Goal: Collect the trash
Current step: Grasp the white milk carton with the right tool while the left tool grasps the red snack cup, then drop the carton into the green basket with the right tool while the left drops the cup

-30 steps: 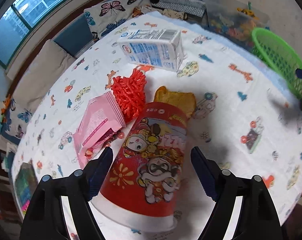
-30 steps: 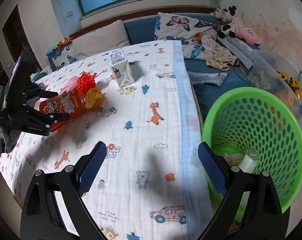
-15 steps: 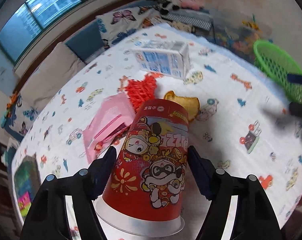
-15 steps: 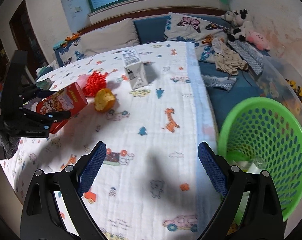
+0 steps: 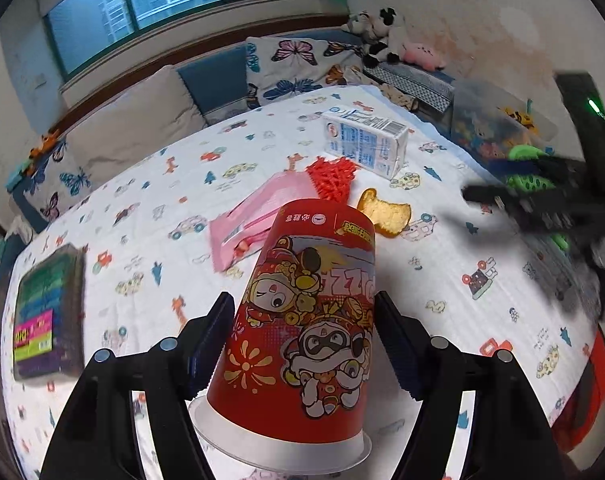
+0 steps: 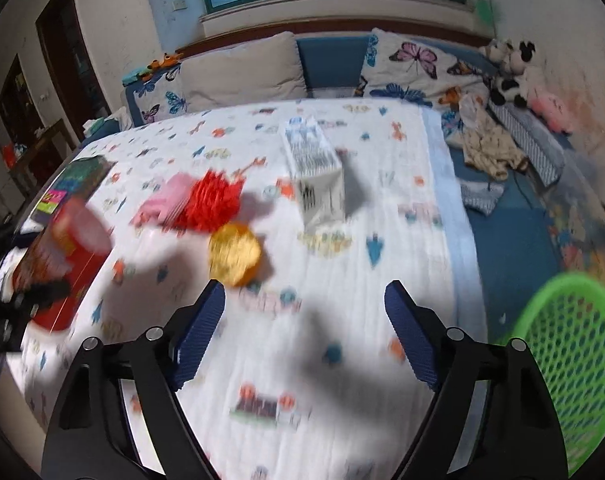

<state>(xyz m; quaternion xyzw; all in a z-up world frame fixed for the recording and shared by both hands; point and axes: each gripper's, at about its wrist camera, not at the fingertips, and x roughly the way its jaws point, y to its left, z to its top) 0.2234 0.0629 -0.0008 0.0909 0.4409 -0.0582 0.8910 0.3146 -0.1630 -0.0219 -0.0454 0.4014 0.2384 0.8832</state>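
My left gripper (image 5: 302,300) is shut on a red cartoon-printed paper cup (image 5: 314,248), bottom end forward, held tilted above the bed sheet (image 5: 462,280). Beyond the cup lie a pink wrapper (image 5: 254,220), a red foam net (image 5: 334,178), a yellow crumpled piece (image 5: 384,212) and a white-blue milk carton (image 5: 364,146). My right gripper (image 6: 305,288) hovers over the sheet just short of the yellow piece (image 6: 234,254); its jaws are closing with nothing between them. The right wrist view is blurred; the cup (image 6: 70,256) shows at its left edge.
A green mesh basket (image 6: 574,344) stands off the bed's right side. A dark packet with coloured stripes (image 5: 48,312) lies at the sheet's left edge. Pillows, clothes and plush toys (image 6: 510,72) line the far side and right wall.
My left gripper closed on the red cup and raised it off the sheet. My right gripper swung left from the basket over the bed, and its jaws narrowed.
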